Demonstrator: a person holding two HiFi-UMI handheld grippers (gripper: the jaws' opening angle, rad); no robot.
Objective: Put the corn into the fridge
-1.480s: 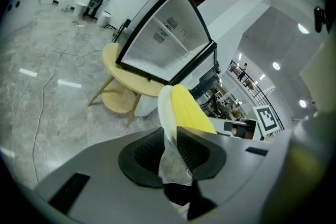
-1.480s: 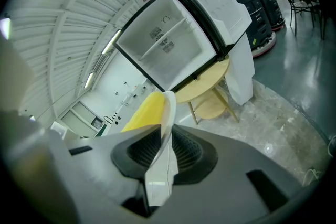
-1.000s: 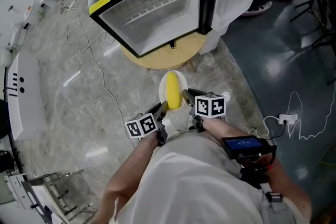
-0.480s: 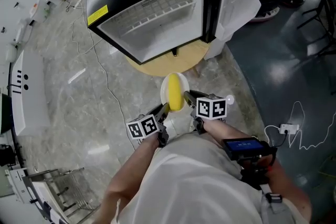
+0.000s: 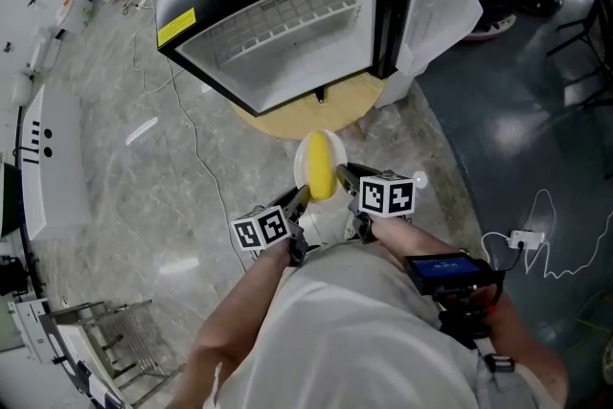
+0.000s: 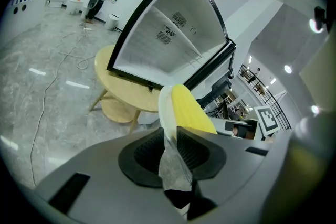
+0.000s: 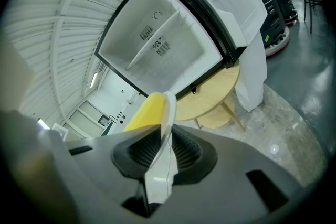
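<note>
Corn lies on a white plate, held in the air. Left gripper is clenched on the plate's left rim, right gripper on its right rim. Fridge ahead with its door open, standing on a round table.

One corn, one plate, one fridge, one round table — and two grippers: left gripper, right gripper.
</note>
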